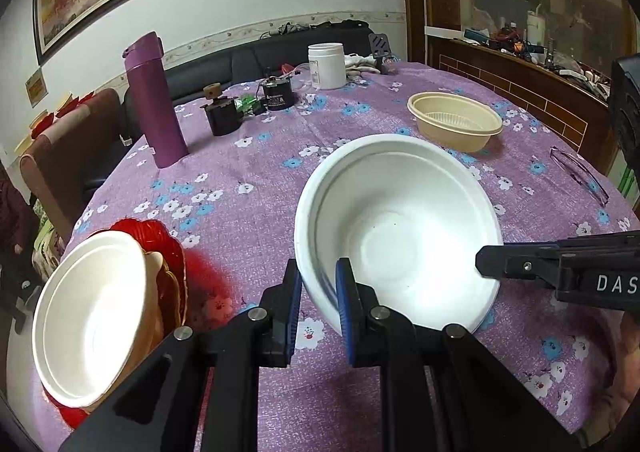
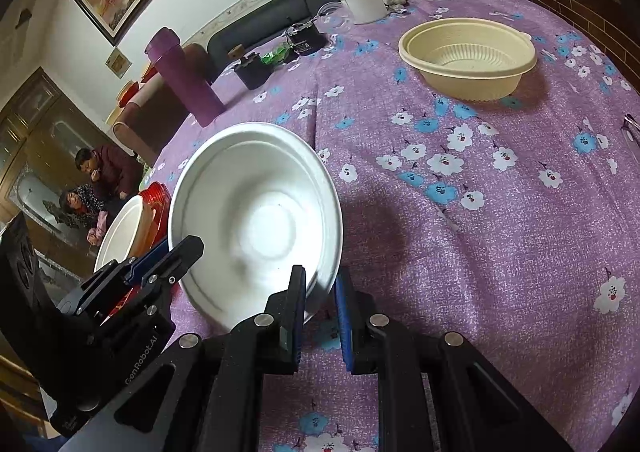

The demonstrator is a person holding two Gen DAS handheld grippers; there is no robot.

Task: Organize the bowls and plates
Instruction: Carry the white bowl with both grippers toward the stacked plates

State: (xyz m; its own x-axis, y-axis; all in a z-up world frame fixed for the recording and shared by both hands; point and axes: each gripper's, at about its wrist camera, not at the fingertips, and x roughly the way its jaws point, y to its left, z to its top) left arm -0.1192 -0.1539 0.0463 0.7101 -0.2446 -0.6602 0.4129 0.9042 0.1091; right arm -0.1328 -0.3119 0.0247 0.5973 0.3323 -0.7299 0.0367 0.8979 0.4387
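A white bowl [image 1: 396,228] is tilted above the purple flowered tablecloth [image 1: 248,211]. My left gripper [image 1: 318,308] has its blue pads on either side of the bowl's near rim. My right gripper [image 2: 320,312] straddles the opposite rim of the same bowl [image 2: 256,219]; its fingers [image 1: 520,264] show at the right in the left wrist view. A stack with a white bowl [image 1: 88,316] on top of red plates [image 1: 160,244] sits at the table's left edge. A cream ribbed bowl [image 1: 456,121] stands farther back, also in the right wrist view [image 2: 468,55].
A tall purple flask [image 1: 156,99], small dark gadgets [image 1: 224,111], a white jar [image 1: 326,65] and a cloth stand at the back of the table. Clear glasses [image 1: 580,171] lie at the right edge. Chairs and a dark sofa surround the table.
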